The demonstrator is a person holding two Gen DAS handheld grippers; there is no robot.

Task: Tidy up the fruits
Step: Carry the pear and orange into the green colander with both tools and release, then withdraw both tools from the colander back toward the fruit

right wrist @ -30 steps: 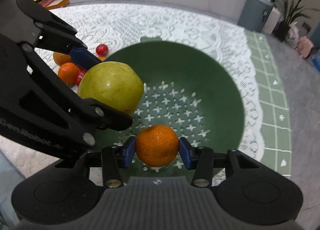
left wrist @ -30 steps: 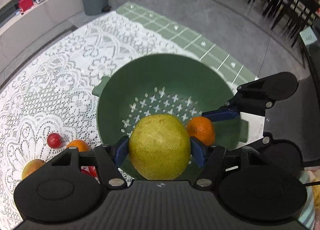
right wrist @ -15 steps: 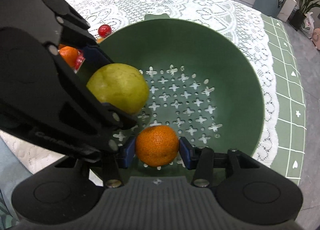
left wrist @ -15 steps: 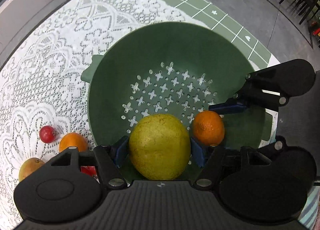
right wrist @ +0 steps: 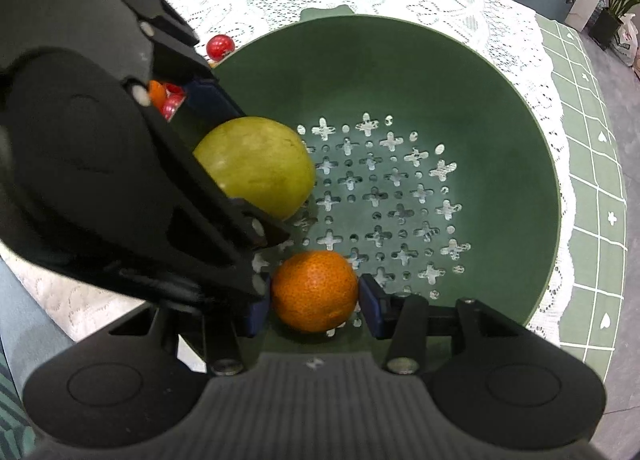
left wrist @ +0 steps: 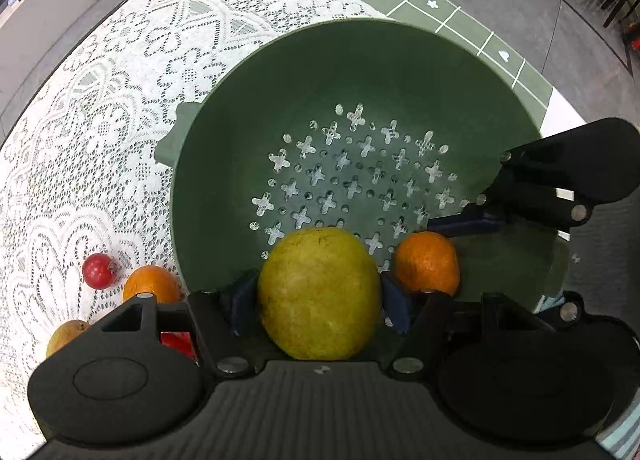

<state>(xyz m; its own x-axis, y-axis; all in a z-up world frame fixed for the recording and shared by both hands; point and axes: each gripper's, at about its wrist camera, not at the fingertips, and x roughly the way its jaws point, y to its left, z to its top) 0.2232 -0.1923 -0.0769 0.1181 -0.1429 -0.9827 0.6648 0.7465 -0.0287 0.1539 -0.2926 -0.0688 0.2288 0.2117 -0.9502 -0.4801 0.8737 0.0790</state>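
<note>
Over the green colander [left wrist: 360, 71], the left gripper [left wrist: 318, 296] clamps a yellow-green pear [left wrist: 318, 292]; at its 3 o'clock the right gripper [right wrist: 315, 296] pinches a mandarin [right wrist: 314, 290], both poised for dropping in.

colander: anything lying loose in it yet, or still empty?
Empty of loose fruit. The green colander shows only its bare perforated floor; the pear and the orange over it are each clamped in a gripper.

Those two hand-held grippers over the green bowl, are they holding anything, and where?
Left hand-held gripper pinches the yellow-green fruit by its sides; right hand-held gripper pinches the orange likewise.
</note>
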